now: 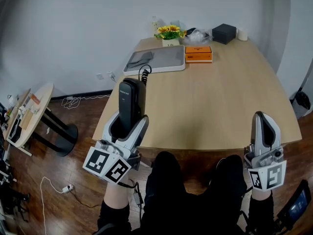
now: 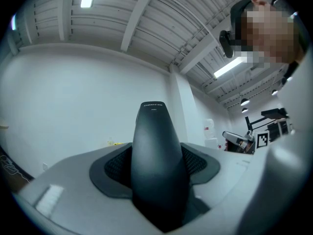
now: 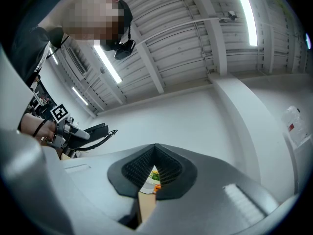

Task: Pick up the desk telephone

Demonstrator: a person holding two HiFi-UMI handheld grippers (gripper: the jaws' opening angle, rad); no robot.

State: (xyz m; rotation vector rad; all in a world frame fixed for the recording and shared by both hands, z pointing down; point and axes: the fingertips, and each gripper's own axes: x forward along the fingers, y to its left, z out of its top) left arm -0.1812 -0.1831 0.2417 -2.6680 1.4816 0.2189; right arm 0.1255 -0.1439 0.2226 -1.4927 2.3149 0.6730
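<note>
My left gripper (image 1: 128, 124) is shut on a black telephone handset (image 1: 132, 102), held upright over the near left corner of the wooden table (image 1: 220, 102). The handset's coiled cord (image 1: 144, 74) runs back to a flat white and grey telephone base (image 1: 154, 60) at the far left of the table. In the left gripper view the handset (image 2: 156, 146) fills the space between the jaws of the left gripper (image 2: 159, 180). My right gripper (image 1: 264, 124) points up at the table's near right edge, shut and empty. In its own view the right gripper (image 3: 155, 153) has its pads together.
At the table's far end stand a pot of sunflowers (image 1: 170, 33), an orange box (image 1: 198, 54), a black box (image 1: 225, 33) and a white cup (image 1: 242, 34). A small round side table (image 1: 29, 114) stands on the floor to the left. A cable and plug (image 1: 66, 187) lie on the wooden floor.
</note>
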